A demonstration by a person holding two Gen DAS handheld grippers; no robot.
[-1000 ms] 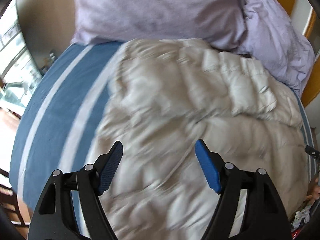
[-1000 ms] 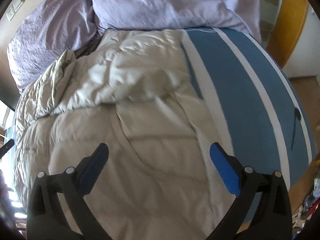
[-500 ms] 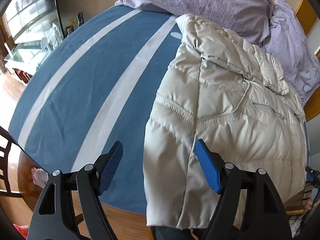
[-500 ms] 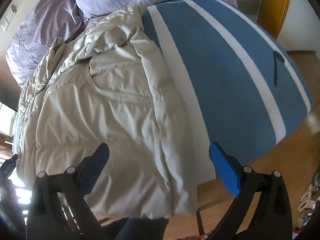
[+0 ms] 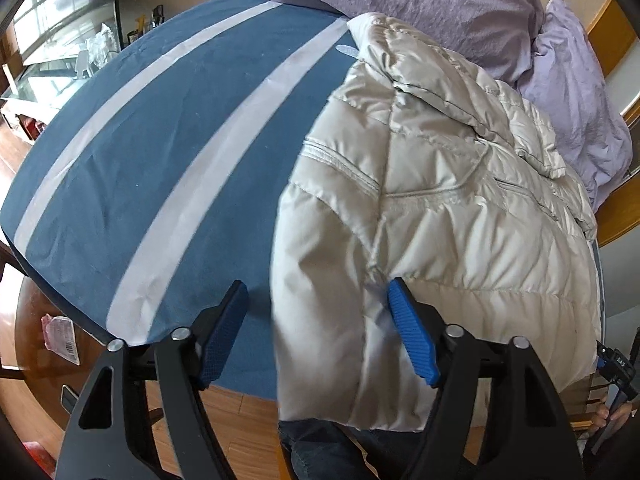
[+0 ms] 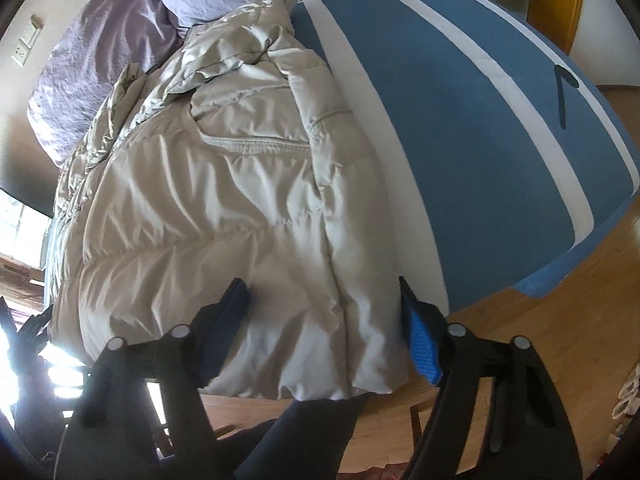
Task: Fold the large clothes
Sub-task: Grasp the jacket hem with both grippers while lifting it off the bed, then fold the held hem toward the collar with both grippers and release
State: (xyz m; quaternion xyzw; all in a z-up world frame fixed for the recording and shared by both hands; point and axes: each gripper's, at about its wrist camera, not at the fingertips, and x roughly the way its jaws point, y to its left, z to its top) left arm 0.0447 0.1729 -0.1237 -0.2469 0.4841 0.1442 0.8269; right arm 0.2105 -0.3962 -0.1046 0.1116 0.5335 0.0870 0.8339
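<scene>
The puffy cream jacket (image 5: 440, 216) lies lengthwise on the bed, its hem hanging over the near edge right under my grippers. My left gripper (image 5: 316, 332) straddles the jacket's left edge: the right pad touches the fabric beside a seam, the left pad is out over the blue bedspread (image 5: 160, 152). Its jaws have just been closing, but they aren't clamped yet. My right gripper (image 6: 324, 328) straddles the jacket's right edge near the hem, with a fold of fabric between the pads; its jaws have just been closing fast and both pads touch the cloth, though I can't tell if they pinch it. Ahead of both grippers, lilac pillows (image 5: 420, 4) sit at the jacket's far end. Below the hem, wooden floor (image 6: 560, 344) shows.
</scene>
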